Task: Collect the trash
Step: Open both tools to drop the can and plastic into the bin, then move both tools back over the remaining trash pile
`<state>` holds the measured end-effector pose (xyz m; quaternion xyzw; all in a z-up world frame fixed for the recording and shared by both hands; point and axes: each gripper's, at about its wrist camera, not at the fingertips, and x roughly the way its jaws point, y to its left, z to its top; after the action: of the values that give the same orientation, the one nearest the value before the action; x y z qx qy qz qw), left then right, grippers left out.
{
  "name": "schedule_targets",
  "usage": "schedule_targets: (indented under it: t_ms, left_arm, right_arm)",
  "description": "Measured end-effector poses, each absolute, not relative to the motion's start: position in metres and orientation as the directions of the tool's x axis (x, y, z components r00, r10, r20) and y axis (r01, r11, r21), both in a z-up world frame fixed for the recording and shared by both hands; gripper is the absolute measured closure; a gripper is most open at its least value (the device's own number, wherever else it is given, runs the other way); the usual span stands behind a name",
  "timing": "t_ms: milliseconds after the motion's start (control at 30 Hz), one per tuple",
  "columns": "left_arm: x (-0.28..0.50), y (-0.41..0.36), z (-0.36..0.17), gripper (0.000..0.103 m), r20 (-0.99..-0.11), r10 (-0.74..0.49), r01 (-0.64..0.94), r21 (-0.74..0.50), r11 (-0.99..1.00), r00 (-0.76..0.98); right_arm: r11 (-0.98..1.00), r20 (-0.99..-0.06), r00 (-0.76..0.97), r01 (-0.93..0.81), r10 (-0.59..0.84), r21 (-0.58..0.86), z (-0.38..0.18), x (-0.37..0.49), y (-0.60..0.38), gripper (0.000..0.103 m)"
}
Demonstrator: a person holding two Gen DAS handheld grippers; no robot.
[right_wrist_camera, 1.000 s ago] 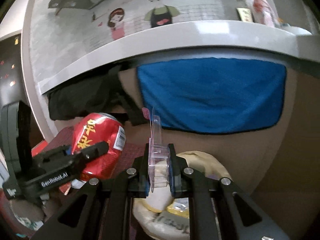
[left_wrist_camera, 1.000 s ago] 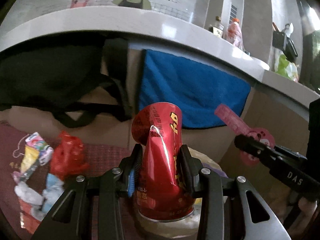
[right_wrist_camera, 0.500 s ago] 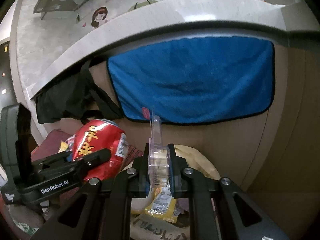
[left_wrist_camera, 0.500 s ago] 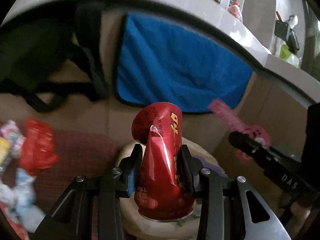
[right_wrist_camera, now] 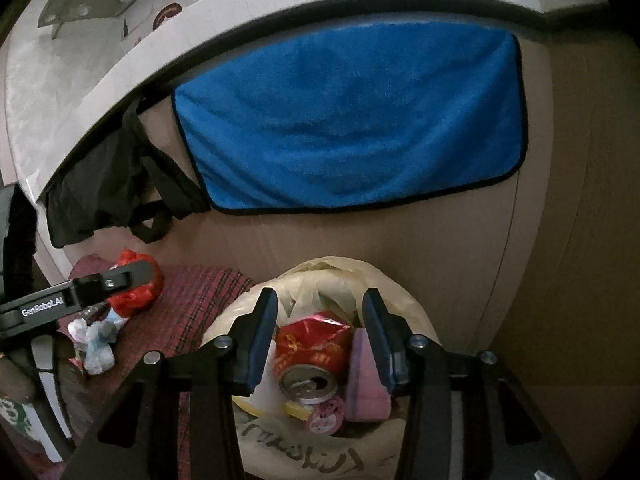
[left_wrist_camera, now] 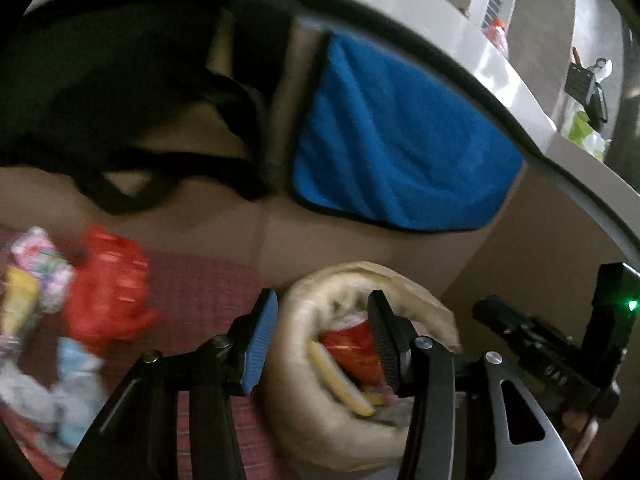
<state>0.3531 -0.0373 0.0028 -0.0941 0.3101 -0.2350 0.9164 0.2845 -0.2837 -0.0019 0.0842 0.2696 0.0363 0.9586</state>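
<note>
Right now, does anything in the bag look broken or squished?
Yes. The red can lying in the trash bag is crumpled and dented, its open top facing the camera. It lies below the right gripper, whose jaws are opening with nothing between them.

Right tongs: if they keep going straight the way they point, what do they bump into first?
Probably the crushed red can lying in the open trash bag. It sits straight ahead between the opening right tongs, though depth is hard to judge.
</note>
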Motion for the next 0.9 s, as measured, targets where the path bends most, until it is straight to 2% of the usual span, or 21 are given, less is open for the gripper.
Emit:
schedule_targets:
  t_ms: [300, 633, 800, 900]
  left_arm:
    - [0.319, 0.051, 0.021, 0.055, -0.479, -0.337, 0.254, -0.231, 0.939, 0.811]
    - [0.286, 0.176, 0.019, 0.055, -0.499, -0.185, 0.052, -0.268, 0.962, 0.846]
    - [0.275, 0.223, -0.009, 0.055, -0.555, -0.212, 0.019, -0.332, 0.943, 0.804]
    - [0.275, 0.232, -0.033, 0.055, -0.603, -0.288, 0.031, -0.400, 0.916, 0.744]
  right_arm:
    - [0.982, -0.452, 0.884, -0.036, 0.117, 0.183, 0.017, 0.270, -0.250, 0.061]
    - [0.990, -0.429, 0.896, -0.064, 0.111, 0.123, 0.024, 0.259, -0.173, 0.061]
    - [0.981, -0.473, 0.860, -0.178, 0.193, 0.076, 0.014, 0.263, -0.112, 0.062]
    - [0.966, -0.514, 0.823, -0.252, 0.243, 0.053, 0.004, 0.268, -0.081, 0.065]
